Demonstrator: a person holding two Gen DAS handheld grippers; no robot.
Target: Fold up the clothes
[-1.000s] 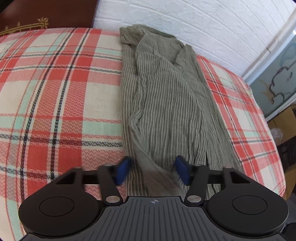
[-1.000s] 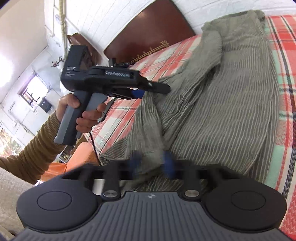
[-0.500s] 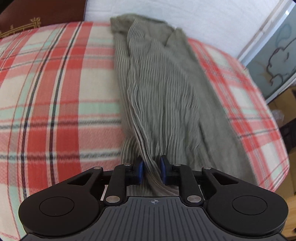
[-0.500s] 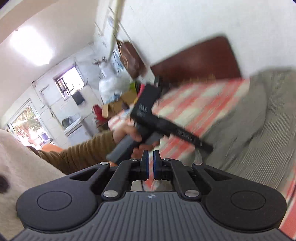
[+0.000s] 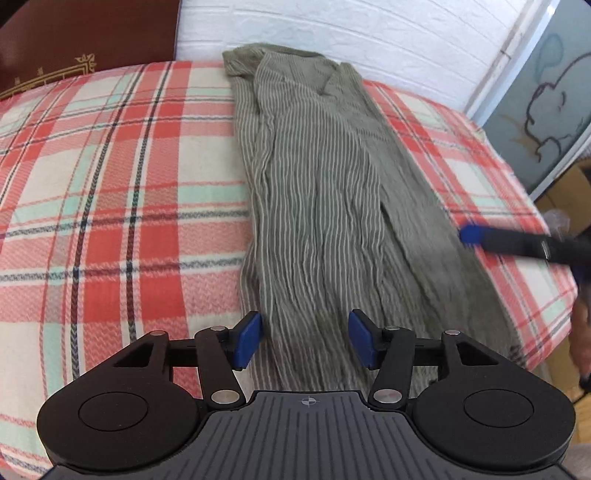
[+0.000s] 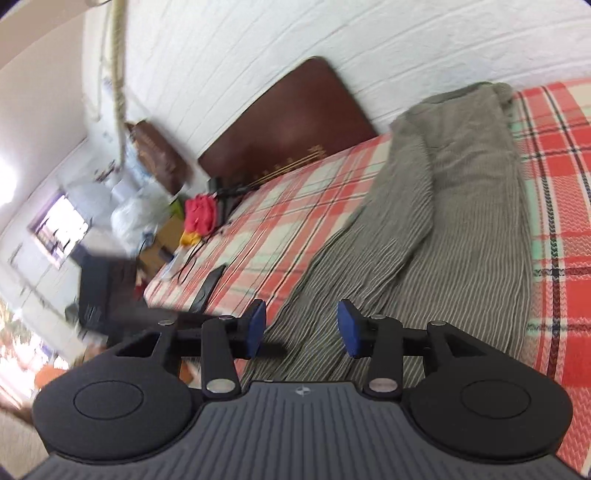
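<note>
An olive-green striped garment (image 5: 325, 206) lies lengthwise on the red plaid bed cover (image 5: 110, 206), folded into a long narrow strip. My left gripper (image 5: 307, 339) hovers over its near end. Its jaws are opening, and the cloth lies under the gap, free of the blue pads (image 5: 251, 338). In the right wrist view, my right gripper (image 6: 303, 328) is over the garment (image 6: 454, 221) near its edge. These jaws are opening too, with nothing pinched between them. The right gripper's blue fingertip (image 5: 469, 234) shows blurred at the garment's right edge. The left gripper's body (image 6: 96, 291) is a dark blur at the left.
A brown headboard (image 6: 291, 122) and white brick wall (image 5: 369, 33) border the bed. A black flat object (image 6: 208, 288) lies at the bed's edge. Bags, boxes and a red cloth (image 6: 199, 214) clutter the floor beyond. A cartoon-printed panel (image 5: 546, 110) stands at the right.
My left gripper, shut on the garment's near end half a second ago, has let go and spread. My right gripper, shut and aimed into the room, has opened and swung down over the garment.
</note>
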